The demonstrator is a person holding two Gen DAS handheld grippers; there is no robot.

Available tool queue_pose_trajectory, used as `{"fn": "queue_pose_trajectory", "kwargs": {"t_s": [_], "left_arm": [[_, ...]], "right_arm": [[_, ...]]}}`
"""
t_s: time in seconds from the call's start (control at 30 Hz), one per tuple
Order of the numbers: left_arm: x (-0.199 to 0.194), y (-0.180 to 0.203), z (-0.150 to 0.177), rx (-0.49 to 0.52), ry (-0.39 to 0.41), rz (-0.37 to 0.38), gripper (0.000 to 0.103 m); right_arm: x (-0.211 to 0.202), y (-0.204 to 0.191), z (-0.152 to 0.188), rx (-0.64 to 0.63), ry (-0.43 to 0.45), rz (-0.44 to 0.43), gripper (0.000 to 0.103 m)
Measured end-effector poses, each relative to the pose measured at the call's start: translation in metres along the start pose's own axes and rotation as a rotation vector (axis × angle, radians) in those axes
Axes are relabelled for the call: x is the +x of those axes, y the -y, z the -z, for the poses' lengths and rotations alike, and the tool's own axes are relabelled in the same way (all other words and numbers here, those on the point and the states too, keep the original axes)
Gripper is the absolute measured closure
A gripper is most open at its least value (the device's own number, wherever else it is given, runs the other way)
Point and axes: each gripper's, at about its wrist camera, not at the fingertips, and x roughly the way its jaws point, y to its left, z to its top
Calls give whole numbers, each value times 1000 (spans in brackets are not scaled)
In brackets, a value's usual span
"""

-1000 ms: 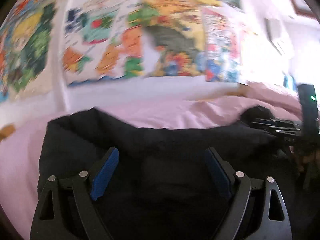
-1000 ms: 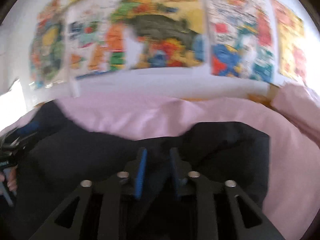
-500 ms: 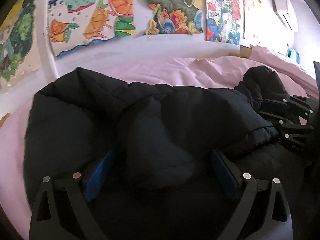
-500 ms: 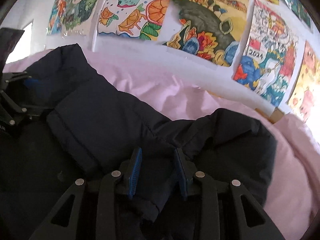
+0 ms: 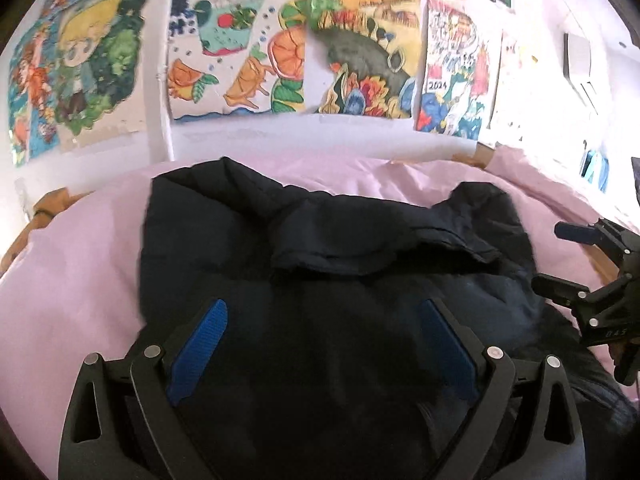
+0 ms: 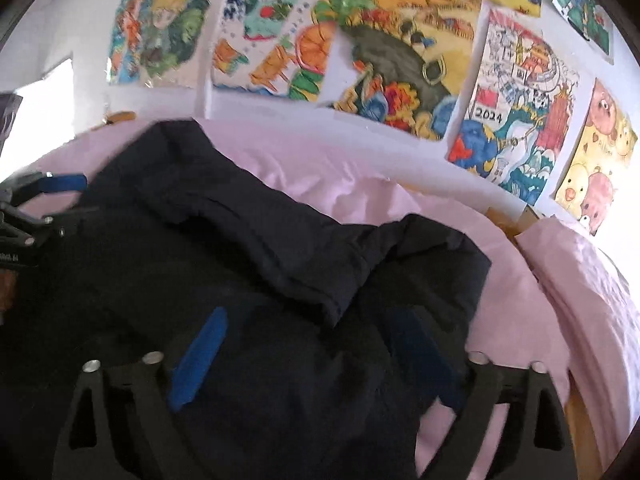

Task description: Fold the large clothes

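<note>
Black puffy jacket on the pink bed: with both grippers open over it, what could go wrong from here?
1. The folded-over sleeve of the black puffy jacket lies loose and padded; with the left gripper and right gripper both open, it may spring back.
2. The jacket bunches unevenly, so another fold could trap lumps.
3. The pink bedsheet is soft and wrinkled; a low grab could pinch it.

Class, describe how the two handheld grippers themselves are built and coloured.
Both the left gripper and the right gripper have black angular frames with triangular cut-outs, silver pivot bolts and blue ribbed finger pads. White characters mark the right gripper's side.
</note>
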Motion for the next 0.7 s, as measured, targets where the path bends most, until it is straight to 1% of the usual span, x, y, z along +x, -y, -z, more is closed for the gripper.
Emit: {"fn": "queue_pose_trajectory", "kwargs": {"t_s": [0.03, 0.13, 0.2, 0.27, 0.33, 0.37, 0.5, 0.63, 0.7], "left_arm": [[-9, 2, 0, 4, -10, -11, 3], [-24, 10, 1, 31, -40, -19, 2], [-35, 14, 4, 33, -48, -8, 2], [-48, 18, 7, 37, -60, 15, 2], [-62, 21, 10, 45, -68, 36, 2], [-75, 23, 11, 49, -63, 53, 2], [-118, 33, 12, 53, -33, 72, 2], [-156, 45, 18, 58, -18, 64, 2], [-168, 51, 24, 64, -28, 56, 2]], "right_arm": [[-8, -2, -1, 5, 0, -4, 0], [-26, -9, -6, 24, -3, -5, 0], [-40, -11, -8, 58, 0, -16, 0], [-57, -12, -9, 92, -3, -55, 0], [-79, -17, -6, 96, -13, -92, 0], [-89, -21, -5, 91, -16, -105, 0], [-132, -40, 10, 50, -36, -142, 0], [-164, -56, 29, 49, -69, -161, 0], [-177, -64, 36, 42, -80, -173, 0]]}}
